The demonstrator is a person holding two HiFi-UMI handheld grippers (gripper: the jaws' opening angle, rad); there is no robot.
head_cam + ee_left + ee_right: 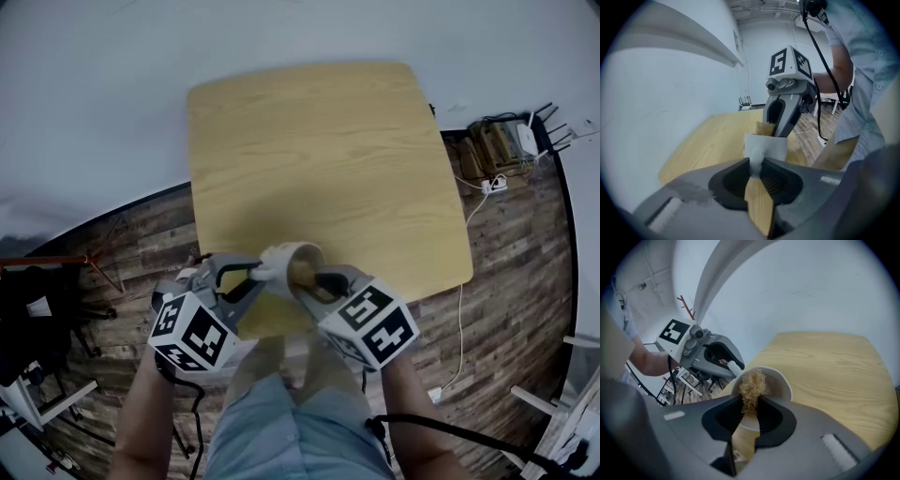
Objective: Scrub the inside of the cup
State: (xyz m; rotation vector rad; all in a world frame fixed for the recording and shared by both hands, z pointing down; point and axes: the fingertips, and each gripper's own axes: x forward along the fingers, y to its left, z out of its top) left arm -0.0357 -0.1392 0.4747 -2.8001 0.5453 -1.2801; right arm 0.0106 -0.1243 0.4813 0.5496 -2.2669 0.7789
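— Anything hidden?

— Can't see the bottom of the cup (pixel 292 261) from any view. Blocked by the scrubber (pixel 751 386) sitting in its mouth. Most of the handle (pixel 756 164) is buried as well, down between dark jaws. Blurred in the head view: both sets of jaw tips.

— Where to look for the cup, then?

— At the near edge of the table (pixel 328 150), held by that handle, mouth tipped toward the right gripper (pixel 749 406). Can't tell whether touching the wood or lifted clear.

— And the grips?

— For the left gripper (pixel 757 172): clamped narrow on the white handle, pads pressing from both sides. For the right: pinched nearly closed on the golden fibrous tuft of the scrubber, with the tuft pushed in past the rim.

— Any writing?

— Just a "5" on the right gripper's marker cube (pixel 787 63), readable from the head and left gripper views. Black-and-white squares on the other faces.

— Anything seen from one view only?

— From the head view only: plank floor (pixel 525 281), a power strip (pixel 495 184) by the wall, pale shorts (pixel 281 422). From the left gripper view only: the cup's outer wall. From the right gripper view only: a look over the rim at the inner wall.
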